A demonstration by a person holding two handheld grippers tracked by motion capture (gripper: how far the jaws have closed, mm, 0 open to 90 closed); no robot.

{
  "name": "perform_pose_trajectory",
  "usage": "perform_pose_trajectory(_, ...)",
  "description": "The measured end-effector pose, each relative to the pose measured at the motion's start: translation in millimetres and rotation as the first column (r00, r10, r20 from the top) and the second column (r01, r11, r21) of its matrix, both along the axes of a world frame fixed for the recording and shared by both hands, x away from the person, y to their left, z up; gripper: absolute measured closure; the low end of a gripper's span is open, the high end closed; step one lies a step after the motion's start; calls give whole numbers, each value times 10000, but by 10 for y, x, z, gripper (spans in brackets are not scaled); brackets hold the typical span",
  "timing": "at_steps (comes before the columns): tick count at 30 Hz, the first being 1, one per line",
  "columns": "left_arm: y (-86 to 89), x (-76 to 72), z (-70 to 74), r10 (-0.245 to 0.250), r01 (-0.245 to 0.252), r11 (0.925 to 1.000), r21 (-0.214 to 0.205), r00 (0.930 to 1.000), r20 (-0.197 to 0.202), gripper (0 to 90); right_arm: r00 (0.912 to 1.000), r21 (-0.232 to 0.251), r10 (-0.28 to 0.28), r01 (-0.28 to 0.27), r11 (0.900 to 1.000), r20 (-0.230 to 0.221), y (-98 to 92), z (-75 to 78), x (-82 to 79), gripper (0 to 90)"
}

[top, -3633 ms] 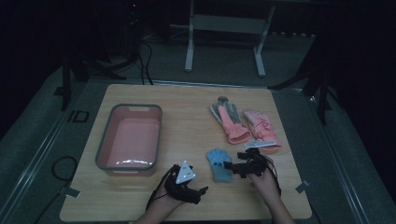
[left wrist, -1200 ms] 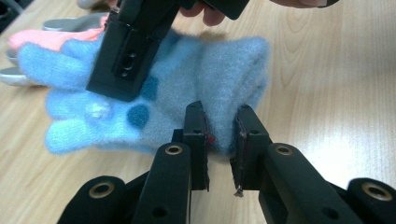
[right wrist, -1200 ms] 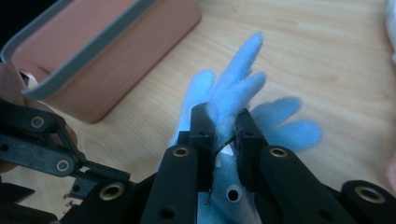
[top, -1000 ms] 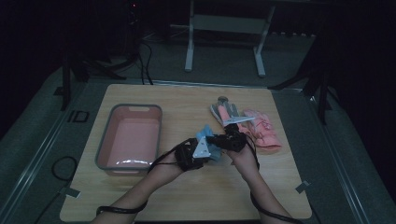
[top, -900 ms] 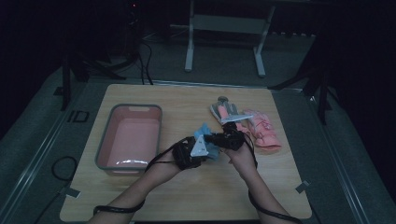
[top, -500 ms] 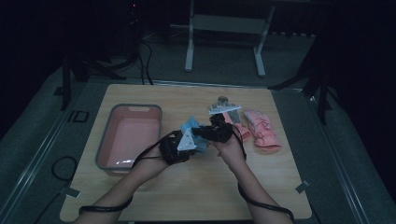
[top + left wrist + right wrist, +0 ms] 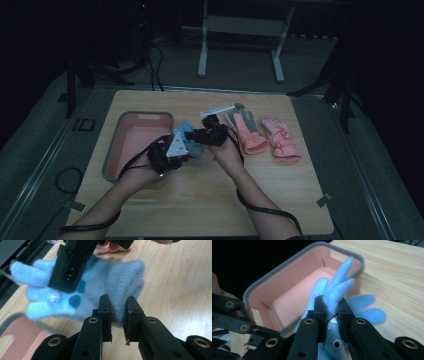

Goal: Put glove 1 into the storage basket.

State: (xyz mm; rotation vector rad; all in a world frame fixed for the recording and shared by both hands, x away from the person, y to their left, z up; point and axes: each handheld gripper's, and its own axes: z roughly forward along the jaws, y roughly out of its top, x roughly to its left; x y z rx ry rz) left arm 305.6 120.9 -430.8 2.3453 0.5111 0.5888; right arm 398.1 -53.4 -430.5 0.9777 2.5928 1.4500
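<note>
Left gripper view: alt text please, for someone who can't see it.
The left gripper is shut on the cuff edge of a fluffy light-blue glove held above a wooden table. The right gripper clamps the glove near its fingers, and a corner of a pink bin shows at lower left.

From above the near edge we look forward and down on the whole table (image 7: 210,210), with floor beyond. In the left gripper view we look along its jaws, very close, at a blue glove (image 7: 120,277); the right gripper view looks closely past that glove (image 7: 342,287) into a pink bin (image 7: 287,287). All three views share glove and bin.
</note>
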Motion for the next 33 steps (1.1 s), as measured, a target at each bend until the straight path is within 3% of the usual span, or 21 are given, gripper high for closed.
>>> perform_pose_trajectory(6,207,-19,6,369,-369,9992,139,9993,34,786,9993,-105,321,-319,9994,168,283,31,30,819)
perform_pose_trajectory(9,339,-30,13,595,-595,9981,187,9982,-3,786,9989,-41,452,-451,9990,85,421,41,51,819)
perform_pose_trajectory(11,339,-30,13,595,-595,9981,187,9982,-3,786,9986,-39,523,-523,9986,40,468,39,57,819)
perform_pose_trajectory(12,458,-43,-6,757,-755,9968,263,9971,-70,786,9986,-39,523,-523,9986,40,468,39,57,819)
perform_pose_trajectory(13,497,-49,-14,812,-809,9961,349,9967,-83,786,9973,-37,736,-736,9973,-85,608,14,72,819)
perform_pose_trajectory(19,743,-93,-71,1104,-1096,9928,477,9938,-138,786,9938,-51,1075,-1077,9942,-269,875,-58,95,819)
perform_pose_trajectory(27,1034,-84,-156,1339,-1306,9896,609,9895,-545,785,9881,5,1469,-1471,9891,-454,1248,-136,94,820)
perform_pose_trajectory(33,1107,13,-262,1397,-1337,9886,692,9861,-901,786,9871,-61,1408,-1417,9899,-766,1352,-262,171,819)
